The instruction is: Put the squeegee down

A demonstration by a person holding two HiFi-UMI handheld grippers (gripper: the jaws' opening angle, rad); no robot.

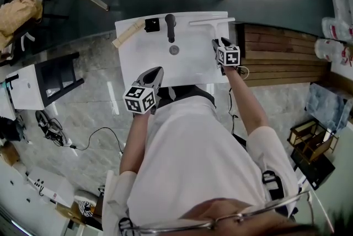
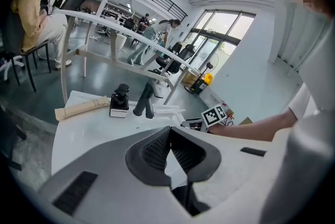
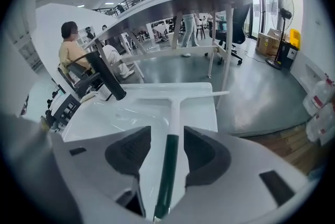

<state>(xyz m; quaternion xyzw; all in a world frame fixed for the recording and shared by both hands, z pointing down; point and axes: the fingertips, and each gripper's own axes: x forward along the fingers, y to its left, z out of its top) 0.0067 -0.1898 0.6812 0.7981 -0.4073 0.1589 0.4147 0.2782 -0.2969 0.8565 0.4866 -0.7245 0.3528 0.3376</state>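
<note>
The white sink (image 1: 138, 50) bears the squeegee (image 3: 174, 105) flat along its right side. The right gripper (image 1: 219, 42) straddles its green handle (image 3: 167, 165), jaws spread and clear of it; the setting-down looks done, so backing off without nudging it seems next. The left gripper (image 1: 156, 70) hovers, jaws together, empty

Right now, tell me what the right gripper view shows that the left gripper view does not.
Only the right gripper view: the squeegee lying on the sink, its green handle between the open jaws of the right gripper, with a gap to each pad. Only the left gripper view: the left gripper with its jaws closed on nothing, a beige stick and a black pump bottle at the sink's back edge, and the right gripper seen from the side. Both: the black faucet and the sink.
</note>
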